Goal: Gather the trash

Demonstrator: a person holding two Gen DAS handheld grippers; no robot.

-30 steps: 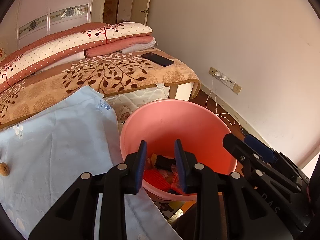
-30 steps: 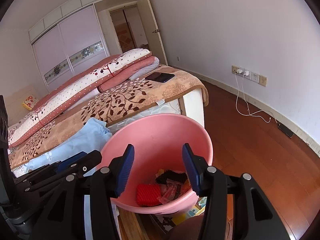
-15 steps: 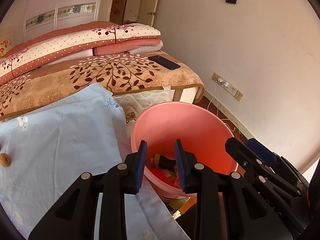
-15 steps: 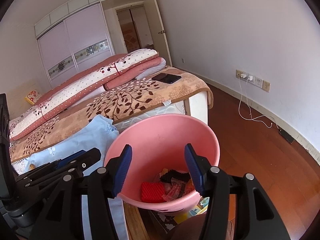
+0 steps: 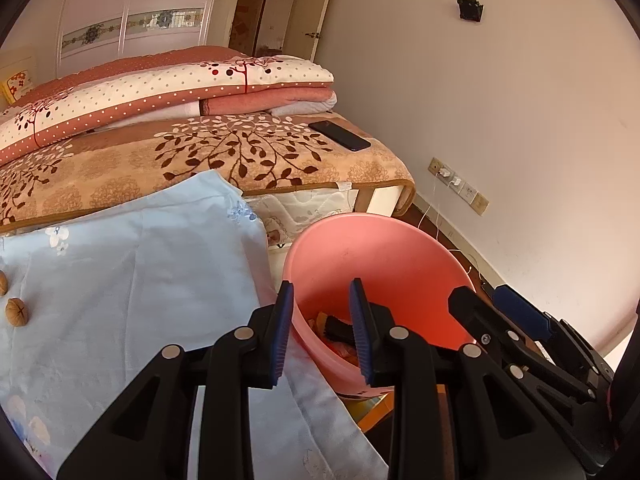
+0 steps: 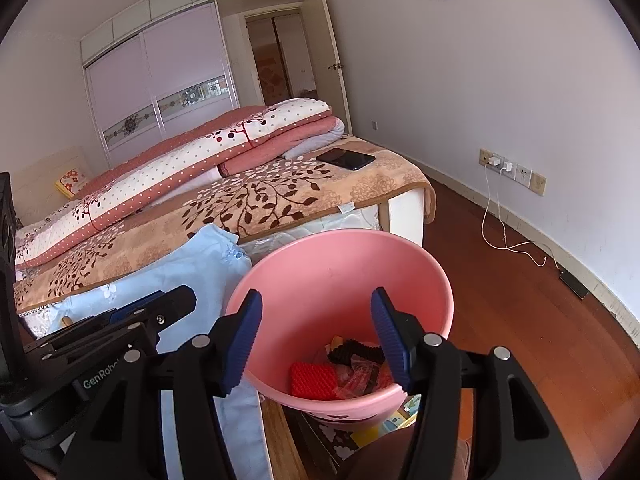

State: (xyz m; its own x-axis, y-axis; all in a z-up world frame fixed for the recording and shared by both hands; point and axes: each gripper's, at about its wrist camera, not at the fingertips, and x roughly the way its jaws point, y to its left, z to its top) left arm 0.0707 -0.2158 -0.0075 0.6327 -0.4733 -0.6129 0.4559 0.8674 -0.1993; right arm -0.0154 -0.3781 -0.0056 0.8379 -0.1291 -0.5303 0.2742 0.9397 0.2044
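Since a second ago both views are showing the pink bucket (image 6: 344,280) sliding lower and rightward in the left wrist view, and two walnuts are now showing at that view's nine o'clock edge where one showed before. The right gripper (image 6: 316,336) is spreading its jaws wider than before, with nothing between the pads; the left gripper (image 5: 320,332) is also easing its jaws apart, about half open and holding nothing.

The bucket is a smooth pink plastic tub, tilted slightly, with collected trash in its bottom: a red ridged piece (image 6: 314,380), a black ridged piece (image 6: 354,350) and some clear wrappers, hard to make out. In the right wrist view the trash is lying just below and between the jaws, toward six o'clock; in the left view the bucket is sitting behind the right-hand jaw.

At nine o'clock a pale blue cloth (image 5: 132,280) is covering the bench, carrying the walnuts (image 5: 17,311). Farther off, at twelve o'clock, a bed (image 5: 248,160) with folded quilts is carrying a dark phone (image 5: 339,135).
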